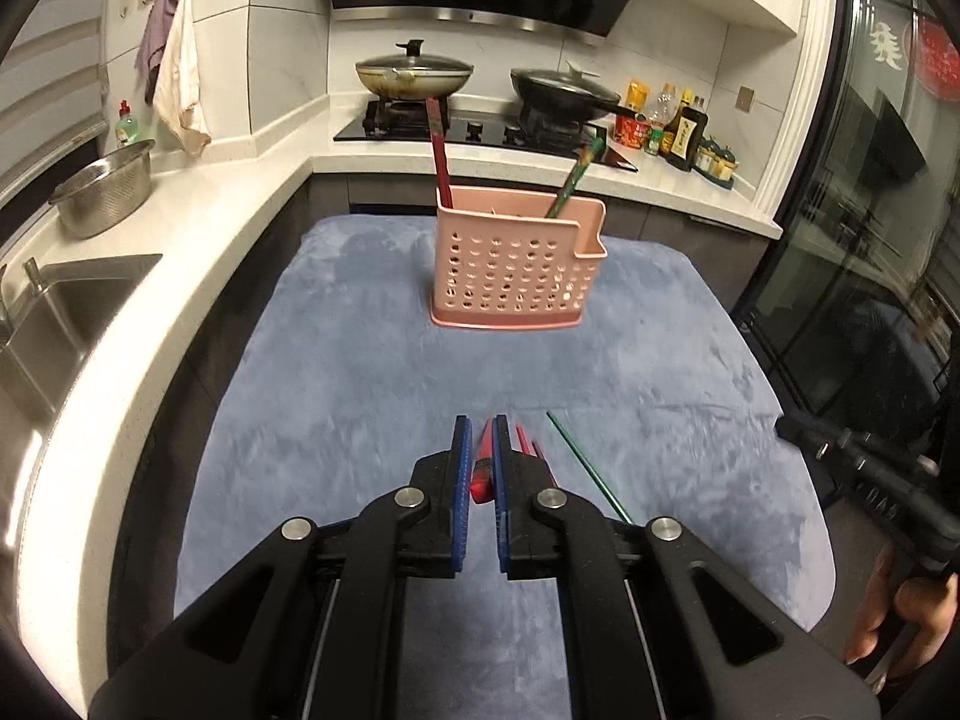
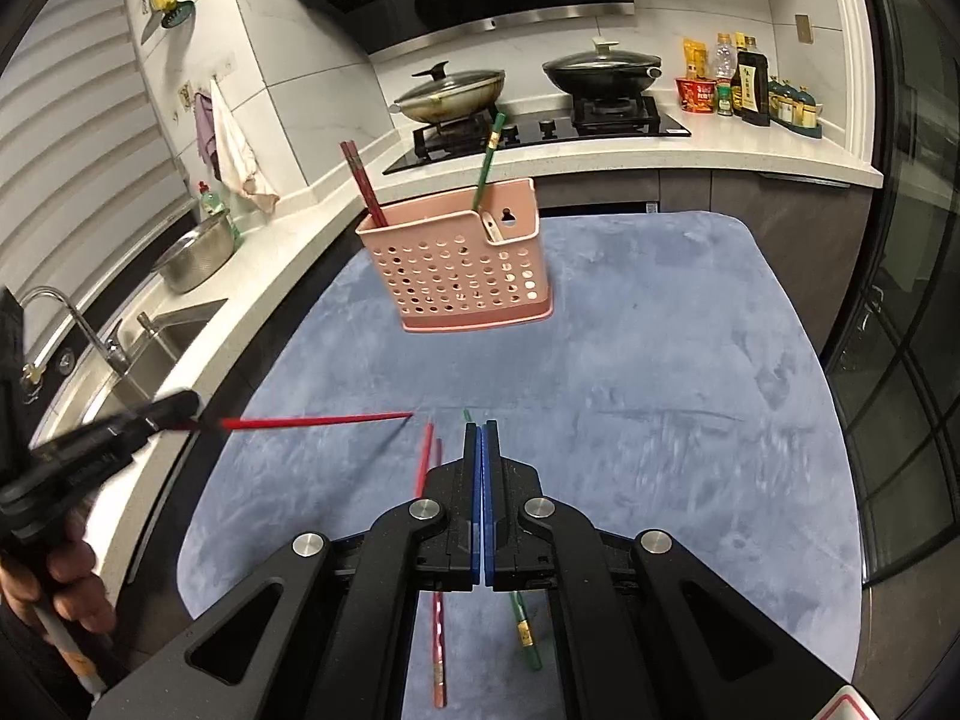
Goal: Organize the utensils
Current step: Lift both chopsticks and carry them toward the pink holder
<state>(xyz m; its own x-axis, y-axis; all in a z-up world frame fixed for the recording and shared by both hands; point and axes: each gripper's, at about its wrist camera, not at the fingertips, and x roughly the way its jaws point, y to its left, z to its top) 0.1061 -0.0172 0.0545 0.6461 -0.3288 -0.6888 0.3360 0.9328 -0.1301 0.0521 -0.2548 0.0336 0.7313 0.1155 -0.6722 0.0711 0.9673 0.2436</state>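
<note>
Left gripper [image 1: 478,468]: jaws narrowed to a slim gap and pinching a red chopstick [image 1: 482,471], lifted above the cloth; in the right wrist view the same gripper [image 2: 174,414] comes in from the left edge with the red chopstick [image 2: 318,420] sticking out level towards the middle, its tip in the air.
Right gripper [image 2: 483,456]: blue pads pressed flat together, nothing visible between them; it hangs low over the near part of the cloth.
Loose chopsticks under the right gripper: two red chopsticks [image 2: 427,459] lie side by side just left of its fingers, running towards the camera; a green chopstick [image 2: 523,630] lies beneath it, its tip showing just ahead of the pads.
Same ones from the left wrist: the red pair [image 1: 528,444] lies just right of the left gripper's fingers, the green chopstick [image 1: 591,471] a little further right, slanted.
Blue cloth [image 2: 660,390]: plush, covers the tabletop that carries everything.
Pink holder [image 1: 516,264]: perforated plastic utensil basket, upright at the far middle of the cloth, well apart from both grippers.
In the holder: dark red chopsticks [image 1: 440,150] leaning at its left end, green chopsticks [image 1: 576,177] leaning at the right; a pale utensil handle [image 2: 493,229] shows in the small end compartment.
Behind: white counter [image 1: 180,222] with sink [image 1: 60,312], steel colander [image 1: 105,189], hob with two lidded woks [image 1: 414,73].
</note>
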